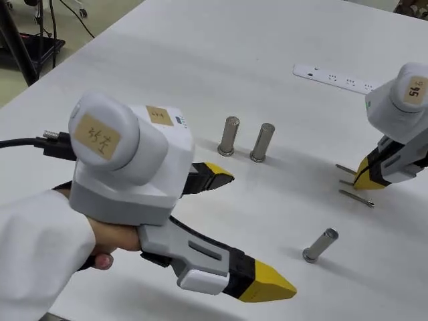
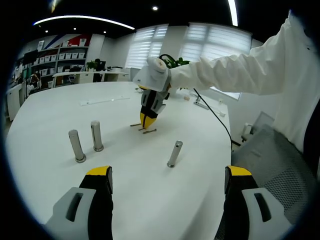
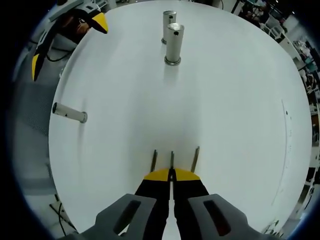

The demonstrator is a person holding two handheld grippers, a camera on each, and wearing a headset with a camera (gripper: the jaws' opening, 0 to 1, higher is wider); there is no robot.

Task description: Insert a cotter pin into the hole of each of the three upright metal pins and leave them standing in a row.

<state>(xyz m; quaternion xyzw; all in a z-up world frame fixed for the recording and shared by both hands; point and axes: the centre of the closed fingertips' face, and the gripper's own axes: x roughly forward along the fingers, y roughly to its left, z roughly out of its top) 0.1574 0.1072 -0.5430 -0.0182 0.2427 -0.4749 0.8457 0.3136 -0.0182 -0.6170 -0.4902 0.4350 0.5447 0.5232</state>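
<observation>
Two upright metal pins [image 1: 229, 136] [image 1: 262, 142] stand side by side mid-table, each with a cross hole near the top [image 3: 174, 44]. A third metal pin [image 1: 319, 245] lies on its side nearer me [image 3: 69, 111]. Three cotter pins [image 3: 154, 159] [image 3: 172, 158] [image 3: 195, 158] lie parallel on the table at the right. My right gripper [image 3: 171, 174] is down at the table, shut on the middle cotter pin [image 1: 348, 182]. My left gripper [image 1: 247, 231] hovers wide open and holds nothing, left of the lying pin [image 2: 174, 153].
A white power strip [image 1: 334, 78] lies at the far side of the white table [image 1: 200, 67]. A grey chair [image 2: 270, 165] stands off the table edge near me. A cable trails from the left gripper.
</observation>
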